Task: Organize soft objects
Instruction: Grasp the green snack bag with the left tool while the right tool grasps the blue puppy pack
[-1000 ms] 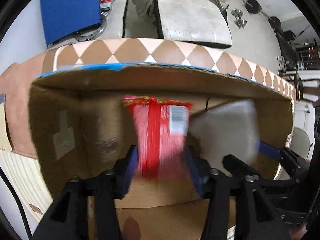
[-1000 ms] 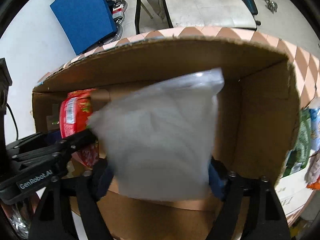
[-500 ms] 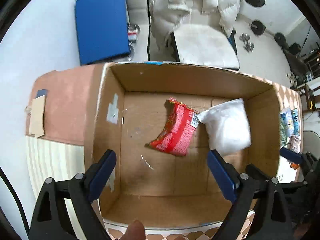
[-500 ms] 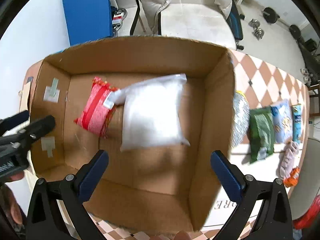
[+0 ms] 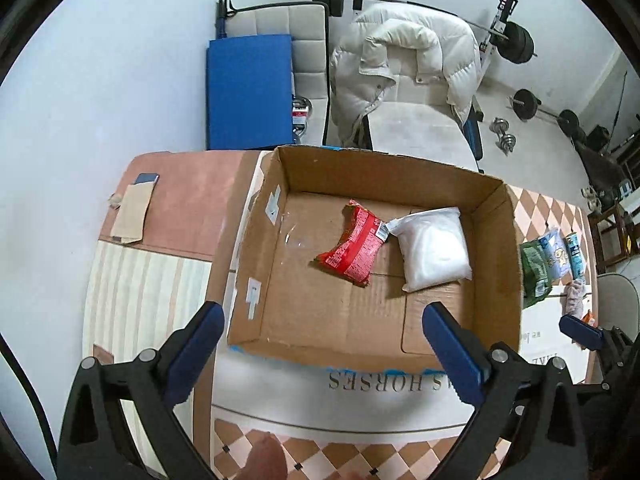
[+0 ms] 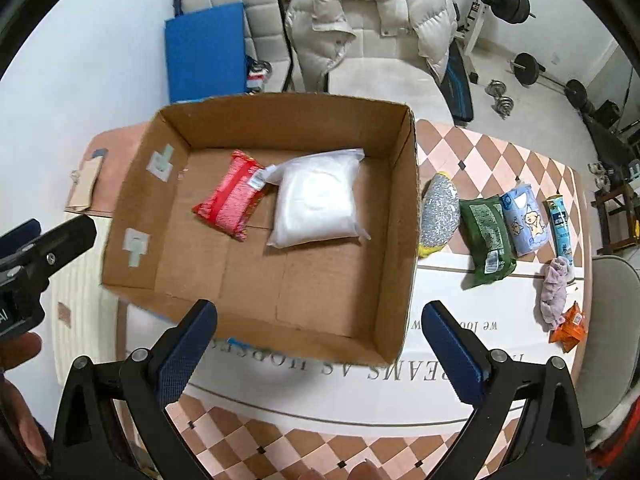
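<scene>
Overhead, the left gripper (image 5: pixel 320 354) and right gripper (image 6: pixel 320 346) stood spread and empty; red packet (image 6: pixel 229 199) touched white bag (image 6: pixel 316 204) inside the cardboard box (image 6: pixel 404 216).

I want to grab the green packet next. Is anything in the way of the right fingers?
Nothing visible blocks it. The green packet lies on the table outside the cardboard box, between a silver pouch and a blue packet. The right gripper is open above.
</scene>
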The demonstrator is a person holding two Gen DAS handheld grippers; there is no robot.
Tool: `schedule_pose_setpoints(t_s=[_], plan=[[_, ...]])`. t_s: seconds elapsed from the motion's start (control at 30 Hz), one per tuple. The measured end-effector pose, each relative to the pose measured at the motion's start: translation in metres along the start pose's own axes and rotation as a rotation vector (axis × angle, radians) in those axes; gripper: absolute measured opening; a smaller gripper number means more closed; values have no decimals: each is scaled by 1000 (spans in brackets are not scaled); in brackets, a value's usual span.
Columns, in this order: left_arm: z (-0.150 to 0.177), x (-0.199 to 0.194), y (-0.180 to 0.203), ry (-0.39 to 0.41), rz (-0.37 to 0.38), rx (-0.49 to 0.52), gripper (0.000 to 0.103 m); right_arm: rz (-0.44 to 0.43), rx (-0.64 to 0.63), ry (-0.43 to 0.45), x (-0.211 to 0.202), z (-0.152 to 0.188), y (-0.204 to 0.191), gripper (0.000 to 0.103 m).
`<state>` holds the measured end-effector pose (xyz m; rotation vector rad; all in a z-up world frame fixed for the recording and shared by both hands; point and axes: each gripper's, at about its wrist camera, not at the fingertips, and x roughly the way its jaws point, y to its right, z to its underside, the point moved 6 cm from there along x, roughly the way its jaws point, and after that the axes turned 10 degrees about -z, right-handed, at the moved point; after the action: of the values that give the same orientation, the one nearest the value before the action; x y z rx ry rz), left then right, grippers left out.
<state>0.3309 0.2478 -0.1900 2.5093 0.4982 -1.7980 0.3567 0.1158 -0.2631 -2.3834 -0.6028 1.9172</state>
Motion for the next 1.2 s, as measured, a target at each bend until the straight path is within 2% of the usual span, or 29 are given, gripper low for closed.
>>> schedule_pose_setpoints(t_s=[0.2, 0.37, 0.43, 0.53, 0.57, 0.63, 0.73, 0.83, 0.93, 1.1, 1.13, 1.17, 1.2], plan=[[-4, -36, 25, 44, -7, 5, 102, -108, 14, 36, -27, 7, 10, 103], [-28, -71, 87, 171, 23, 56, 103, -139, 66, 104, -69, 8, 70, 103], [-38, -76, 125, 171, 59, 96, 103, -125, 104, 118, -84, 10, 109, 103], [-48, -67, 195, 105, 169, 138, 103, -25, 157, 117, -95, 9, 190, 103], [-50, -62, 211, 90, 180, 150, 103, 8, 175, 105, -93, 7, 214, 103], [-51, -38, 256, 27, 169, 196, 103, 39, 208, 69, -80, 1, 259, 103], [-44, 10, 306, -102, 148, 245, 100, 12, 217, -40, -33, -17, 312, 103], [-37, 54, 331, -218, 117, 245, 88, 36, 169, -147, 21, -35, 343, 103], [-33, 85, 342, -312, 108, 209, 87, 41, 142, -210, 60, -45, 352, 103], [-34, 113, 350, -368, 96, 177, 87, 5, 123, -310, 113, -58, 365, 102], [-34, 117, 353, -385, 110, 168, 87, 12, 119, -334, 119, -55, 370, 94], [-34, 119, 357, -396, 121, 160, 87, 23, 131, -360, 122, -49, 378, 73], [-34, 122, 361, -410, 137, 149, 87, 15, 154, -367, 121, -44, 385, 70]])
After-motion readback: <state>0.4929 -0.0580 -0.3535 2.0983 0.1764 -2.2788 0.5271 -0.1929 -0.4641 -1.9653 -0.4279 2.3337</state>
